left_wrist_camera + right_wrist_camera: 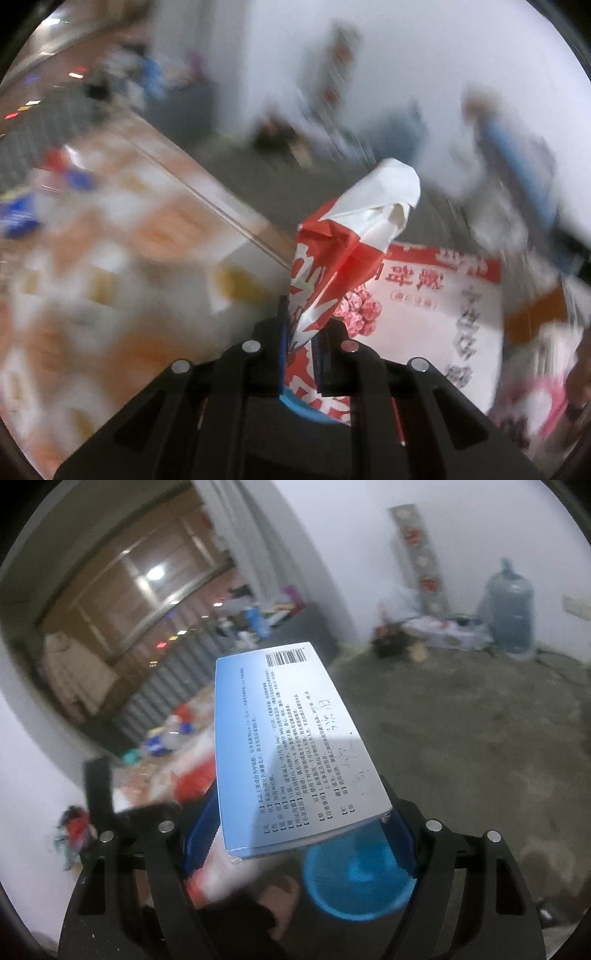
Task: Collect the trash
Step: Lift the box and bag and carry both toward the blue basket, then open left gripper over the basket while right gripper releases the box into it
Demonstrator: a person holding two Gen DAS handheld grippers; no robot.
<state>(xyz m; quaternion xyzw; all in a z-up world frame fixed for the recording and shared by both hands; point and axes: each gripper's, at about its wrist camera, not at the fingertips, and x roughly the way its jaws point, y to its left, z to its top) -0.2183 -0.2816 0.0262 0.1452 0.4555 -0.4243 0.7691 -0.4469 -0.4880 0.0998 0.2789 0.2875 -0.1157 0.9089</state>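
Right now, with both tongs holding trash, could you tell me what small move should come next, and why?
Probably carry the box in the right tongs over the blue bucket seen just below it; the left tongs already pinch the red-and-white wrapper.

wrapper (pixel 354 236) in left hand-held gripper (pixel 301 343), box (pixel 295 746) in right hand-held gripper (pixel 295 834) above basin (pixel 354 882)

Wrapper (pixel 343 258): crumpled red-and-white packet, standing up out of the left jaws, its white end twisted at the top.
Box (pixel 295 746): flat pale-blue and white carton with a barcode and printed text, clamped across its width in the right jaws, barcode end pointing away.
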